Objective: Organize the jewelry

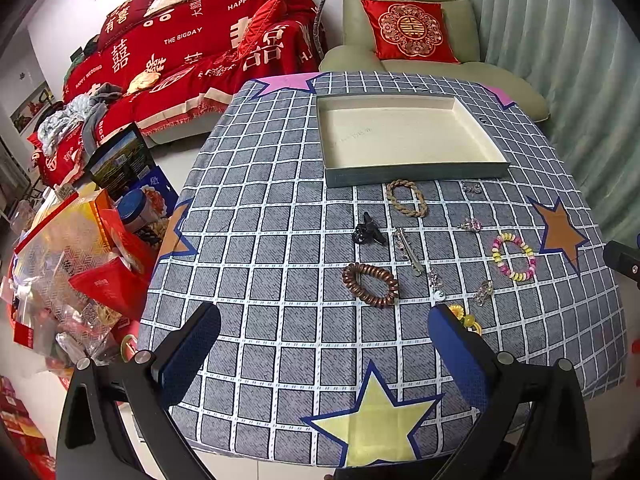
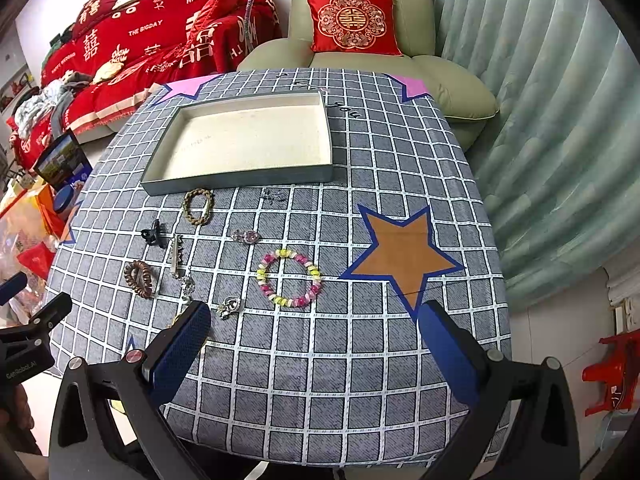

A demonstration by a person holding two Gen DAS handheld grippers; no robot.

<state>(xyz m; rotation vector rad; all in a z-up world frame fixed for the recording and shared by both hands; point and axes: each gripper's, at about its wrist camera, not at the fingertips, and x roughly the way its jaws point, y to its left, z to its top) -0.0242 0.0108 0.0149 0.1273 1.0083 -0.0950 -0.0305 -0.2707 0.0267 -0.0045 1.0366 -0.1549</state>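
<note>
An empty shallow grey box [image 1: 412, 174] [image 2: 240, 182] with a cream inside stands at the table's far side. In front of it lie a braided tan bracelet [image 1: 407, 197] [image 2: 198, 206], a black claw clip [image 1: 368, 230] [image 2: 154, 233], a brown spiral hair tie [image 1: 370, 284] [image 2: 139, 278], a silver hair pin [image 1: 406, 246] [image 2: 175, 254], a pink and yellow bead bracelet [image 1: 515, 257] [image 2: 289, 278], a pink gem brooch [image 1: 471, 225] [image 2: 247, 236] and small silver pieces [image 2: 229, 306]. My left gripper [image 1: 324, 340] is open and empty above the near edge. My right gripper [image 2: 314, 336] is open and empty, just short of the bead bracelet.
The table wears a grey checked cloth with coloured stars [image 2: 404, 256]. A green armchair with a red cushion [image 2: 352, 22] stands behind it, a red-covered sofa [image 1: 192, 48] at the back left. Boxes and bags [image 1: 80, 248] crowd the floor on the left. A curtain [image 2: 540, 128] hangs on the right.
</note>
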